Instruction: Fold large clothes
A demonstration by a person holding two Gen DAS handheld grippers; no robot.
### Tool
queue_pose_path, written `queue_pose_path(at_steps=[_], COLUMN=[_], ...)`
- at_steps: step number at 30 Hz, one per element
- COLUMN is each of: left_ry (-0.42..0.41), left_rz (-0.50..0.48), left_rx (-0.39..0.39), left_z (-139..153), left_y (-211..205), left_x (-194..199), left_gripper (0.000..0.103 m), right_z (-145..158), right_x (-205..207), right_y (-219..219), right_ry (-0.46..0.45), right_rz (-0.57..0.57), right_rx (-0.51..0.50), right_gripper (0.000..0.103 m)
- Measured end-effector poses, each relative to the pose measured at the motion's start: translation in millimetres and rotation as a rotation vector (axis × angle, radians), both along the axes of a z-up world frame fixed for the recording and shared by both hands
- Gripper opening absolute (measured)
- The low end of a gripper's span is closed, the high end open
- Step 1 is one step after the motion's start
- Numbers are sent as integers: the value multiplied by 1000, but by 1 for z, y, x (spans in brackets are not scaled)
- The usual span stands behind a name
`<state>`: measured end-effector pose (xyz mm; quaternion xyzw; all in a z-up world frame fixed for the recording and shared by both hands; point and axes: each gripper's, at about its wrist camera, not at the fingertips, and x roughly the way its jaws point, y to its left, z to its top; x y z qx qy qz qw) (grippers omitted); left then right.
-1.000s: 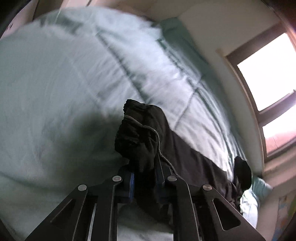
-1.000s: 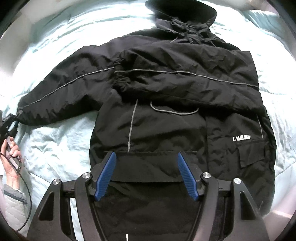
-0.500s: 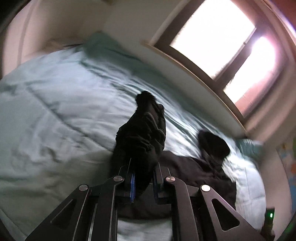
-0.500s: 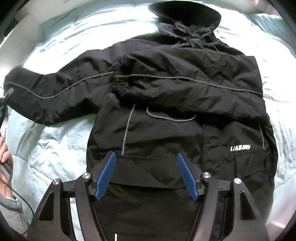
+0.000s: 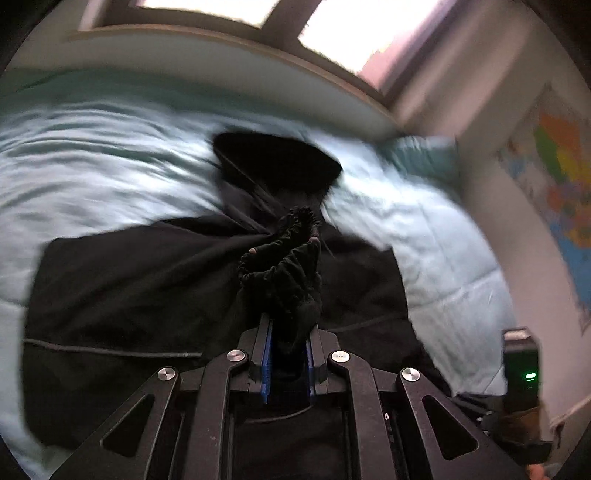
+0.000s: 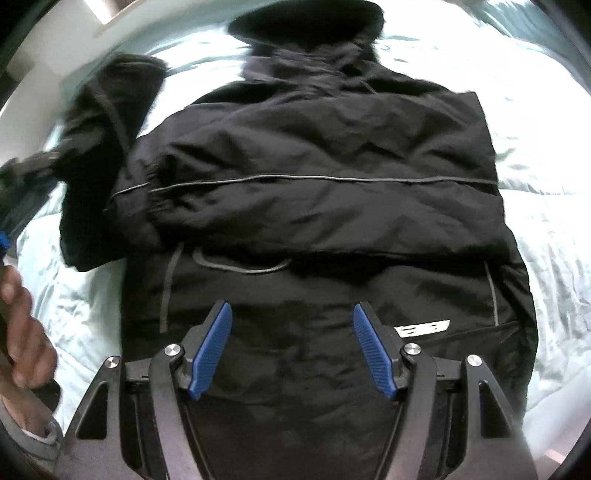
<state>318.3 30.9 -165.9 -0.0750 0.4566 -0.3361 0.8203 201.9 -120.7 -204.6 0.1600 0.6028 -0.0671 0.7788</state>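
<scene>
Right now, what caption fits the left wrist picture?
Left gripper, jaws shut on the black jacket's elastic sleeve cuff, above the pale blue quilted bedspread.

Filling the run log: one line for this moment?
left gripper: shut on sleeve cuff | right gripper: open above jacket | bed: under jacket

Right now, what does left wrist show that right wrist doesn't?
Only left wrist: the left gripper shut on the sleeve cuff, lifted above the jacket; the window; a wall map.

Only right wrist: the right gripper open over the jacket's lower front, the white logo, the other sleeve folded across the chest, the person's hand.

Both: the black jacket, its hood, the pale blue bedding.
</scene>
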Motion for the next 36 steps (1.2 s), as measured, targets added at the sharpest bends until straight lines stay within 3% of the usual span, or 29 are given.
queue_pose_path(at_steps=[5,8,12,15,19,23,30,32,33,36], left_ry=[80,131,150,182,284,275,248,211,180,98], left_rz=[-50,-71,-134,-194,-246,-210,-28,20,48,131], left_rx=[147,195,223,179,44,61,115,127,139,156], left_z=[-54,-83,-101,-96,-77,-61,-41,-31,-25,-3], left_y=[-72,-87,-88,-85,-64,-38,34,48,55,73], left_x=[15,16,13,10,1,-11,-9,-7,-5,3], left_gripper=[14,15,18,33,41,41,41,41,41,41], right_z=[-24,-32,-33,-24,-8,-18,-70,-77,-75,-55], right_x=[-1,3,15,27,45,72,110,114,114,110], right_y=[-43,-57,-63,-67,-66,-51,-28,-26,-25,-20], right_ry=[25,15,-17,-73,-160,-165,-66,-66,-77,-123], right_rz=[-60,-62,-41,-50,-31,5,-20,-37,-38,-11], right_rx=[35,25,-6,9,99,148,281,339,355,283], right_gripper=[70,70,70,70,74,80,80,67,51,36])
